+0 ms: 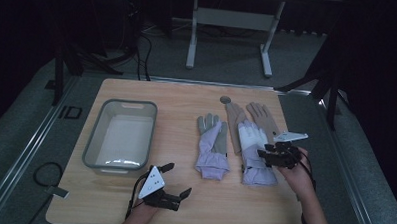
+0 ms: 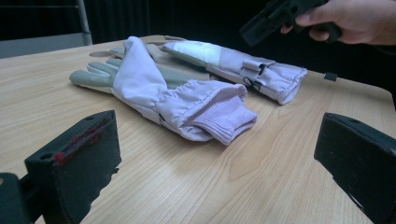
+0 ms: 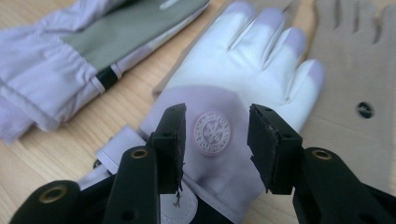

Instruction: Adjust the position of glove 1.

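Two lavender ski gloves lie side by side on the wooden table. The left glove lies with its grey-green side up and its knit cuff toward me. The right glove lies partly on a pair of tan gloves. My right gripper is open just over the right glove, its jaws on either side of a round logo; whether they touch the fabric I cannot tell. My left gripper is open and empty near the front edge, pointing at the left glove's cuff.
A grey plastic bin with nothing in it stands on the left half of the table. A small round grey disc sits near the far edge. Table legs and cables stand on the floor beyond.
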`<state>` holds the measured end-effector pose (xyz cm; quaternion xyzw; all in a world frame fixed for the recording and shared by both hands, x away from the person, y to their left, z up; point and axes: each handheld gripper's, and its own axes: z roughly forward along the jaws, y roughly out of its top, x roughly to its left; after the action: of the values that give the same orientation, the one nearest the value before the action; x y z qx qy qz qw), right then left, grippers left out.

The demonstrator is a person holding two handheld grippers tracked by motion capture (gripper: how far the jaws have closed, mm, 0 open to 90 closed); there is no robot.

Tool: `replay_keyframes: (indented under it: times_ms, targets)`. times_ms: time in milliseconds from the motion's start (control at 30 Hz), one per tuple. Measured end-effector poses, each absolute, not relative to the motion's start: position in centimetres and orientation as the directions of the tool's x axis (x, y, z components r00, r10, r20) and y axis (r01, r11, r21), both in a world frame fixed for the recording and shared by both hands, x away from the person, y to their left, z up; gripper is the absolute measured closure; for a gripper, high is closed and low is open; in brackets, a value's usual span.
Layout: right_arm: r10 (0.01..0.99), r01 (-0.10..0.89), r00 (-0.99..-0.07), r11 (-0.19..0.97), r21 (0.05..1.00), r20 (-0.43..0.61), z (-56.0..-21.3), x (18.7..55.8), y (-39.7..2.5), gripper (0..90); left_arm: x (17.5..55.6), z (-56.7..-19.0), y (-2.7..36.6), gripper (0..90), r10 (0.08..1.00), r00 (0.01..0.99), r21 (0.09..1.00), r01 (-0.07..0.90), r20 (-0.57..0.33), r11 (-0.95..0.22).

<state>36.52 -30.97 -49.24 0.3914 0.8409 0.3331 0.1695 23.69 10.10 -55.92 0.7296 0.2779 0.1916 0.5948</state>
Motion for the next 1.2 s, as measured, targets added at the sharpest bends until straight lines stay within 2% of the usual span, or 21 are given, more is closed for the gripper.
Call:
replay_keyframes:
  times_ms: [333, 533, 800, 1000, 1200]
  targets:
    - [0.763, 0.594, -0.646, 0.498, 0.632, 0.007, -52.1, 38.6, -30.6, 48.6, 23.7, -55.9, 10.1, 0.4, 0.632, 0.773, 0.974, 0.179, -0.052, -0.138]
    - [0.756, 0.593, -0.653, 0.479, 0.647, 0.039, -53.1, 38.5, -30.8, 61.9, 23.7, -55.9, 10.1, 0.4, 0.633, 0.773, 0.974, 0.177, -0.048, -0.143]
    - [0.800, 0.613, -0.599, 0.433, 0.661, 0.031, -53.0, 37.5, -30.1, 76.2, 23.7, -55.9, 10.1, 0.4, 0.634, 0.771, 0.974, 0.180, -0.051, -0.141]
    - [0.826, 0.638, -0.560, 0.383, 0.668, 0.063, -51.9, 37.2, -30.3, 79.0, 23.7, -55.9, 10.1, 0.4, 0.636, 0.771, 0.974, 0.178, -0.049, -0.141]
    - [0.826, 0.624, -0.559, 0.362, 0.693, 0.071, -49.9, 36.6, -30.5, 79.4, 23.7, -55.9, 10.1, 0.4, 0.637, 0.770, 0.974, 0.179, -0.051, -0.138]
